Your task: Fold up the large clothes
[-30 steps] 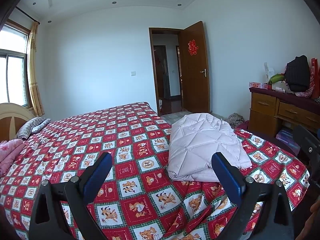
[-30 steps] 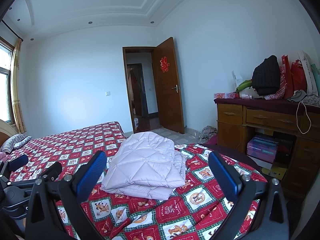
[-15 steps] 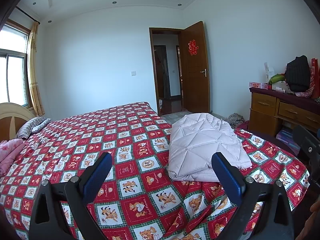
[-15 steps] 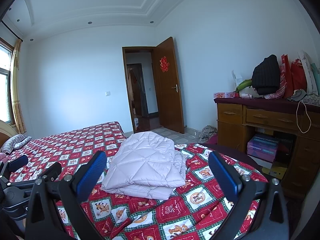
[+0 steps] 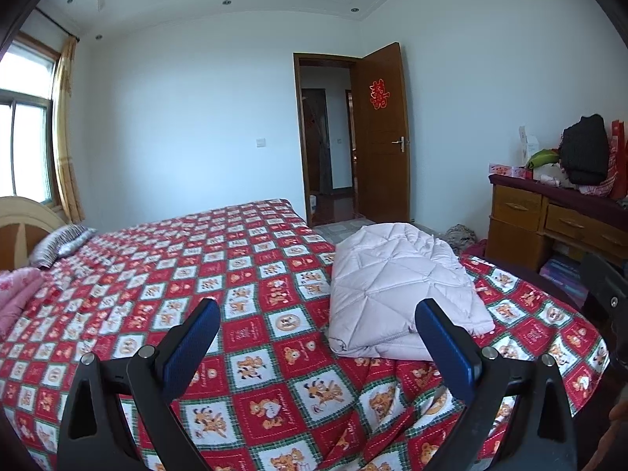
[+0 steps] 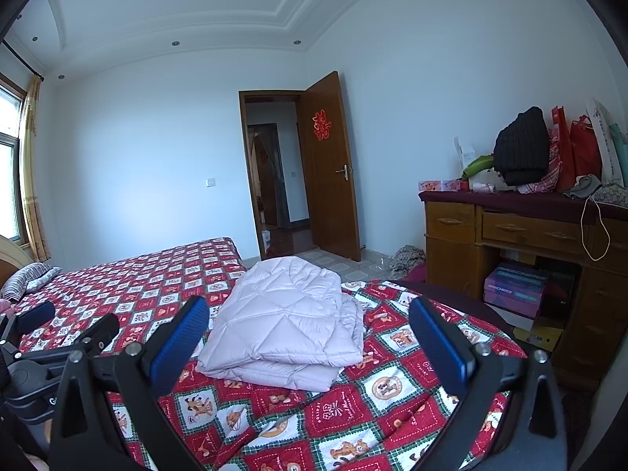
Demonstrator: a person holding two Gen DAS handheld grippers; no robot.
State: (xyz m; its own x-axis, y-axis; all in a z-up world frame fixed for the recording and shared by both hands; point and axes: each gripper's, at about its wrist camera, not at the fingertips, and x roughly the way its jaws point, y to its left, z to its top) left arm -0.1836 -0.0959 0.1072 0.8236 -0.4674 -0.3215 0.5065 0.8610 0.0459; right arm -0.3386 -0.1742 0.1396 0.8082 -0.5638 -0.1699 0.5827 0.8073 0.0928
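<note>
A pale lilac quilted jacket (image 5: 396,286) lies folded in a compact stack near the foot corner of the bed (image 5: 165,274), which has a red checked cartoon sheet. The jacket also shows in the right wrist view (image 6: 286,318). My left gripper (image 5: 318,314) is open and empty, held above the sheet a little in front of the jacket. My right gripper (image 6: 310,314) is open and empty, also short of the jacket. The left gripper's body shows at the left edge of the right wrist view (image 6: 47,337).
A wooden dresser (image 6: 510,235) piled with bags and clothes stands to the right of the bed. Boxes (image 6: 514,286) sit under it. An open door (image 6: 329,165) is behind the bed. Pillows (image 5: 59,239) and pink cloth (image 5: 15,294) lie at the headboard.
</note>
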